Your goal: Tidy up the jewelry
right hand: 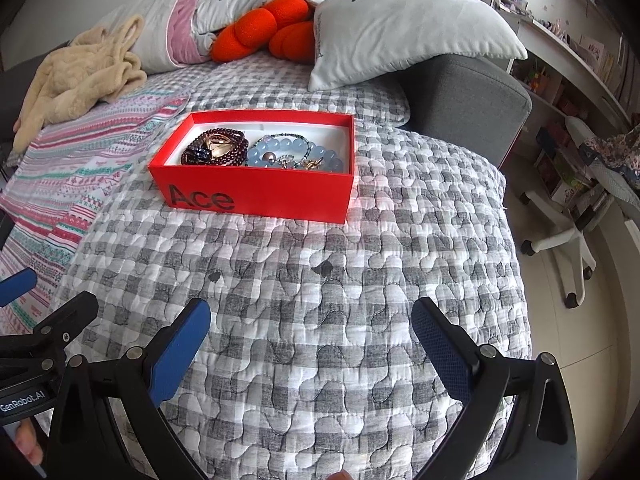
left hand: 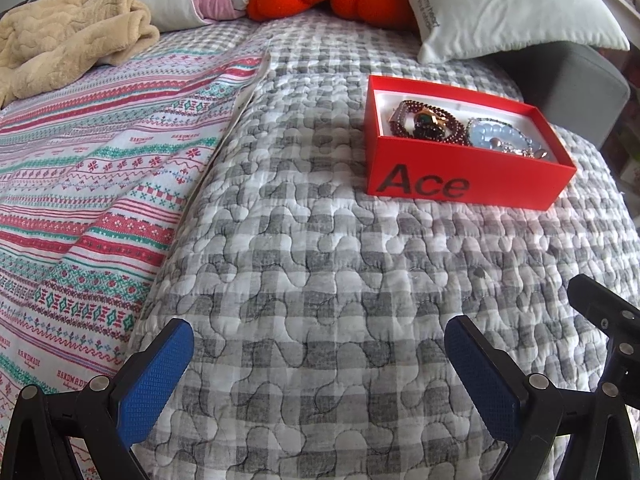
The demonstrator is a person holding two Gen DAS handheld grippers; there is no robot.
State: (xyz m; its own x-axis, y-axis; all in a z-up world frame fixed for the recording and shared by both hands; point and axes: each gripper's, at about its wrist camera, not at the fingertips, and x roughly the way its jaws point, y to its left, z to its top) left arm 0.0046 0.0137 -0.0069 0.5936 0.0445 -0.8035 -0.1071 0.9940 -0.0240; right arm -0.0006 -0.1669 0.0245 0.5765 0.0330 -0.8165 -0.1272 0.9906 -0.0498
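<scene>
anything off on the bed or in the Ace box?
Two small dark marks on the gray checked quilt, at and; stains or holes, can't tell. Bead bracelets lie jumbled in the red box. Nothing spilled.

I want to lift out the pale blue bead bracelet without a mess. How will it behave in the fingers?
The pale blue bead bracelet is probably floppy, being strung round beads. The glossy beads may slip on the pads. It lies against the dark red bead strand and small gold pieces in the red box, so it might snag and drag them.
</scene>
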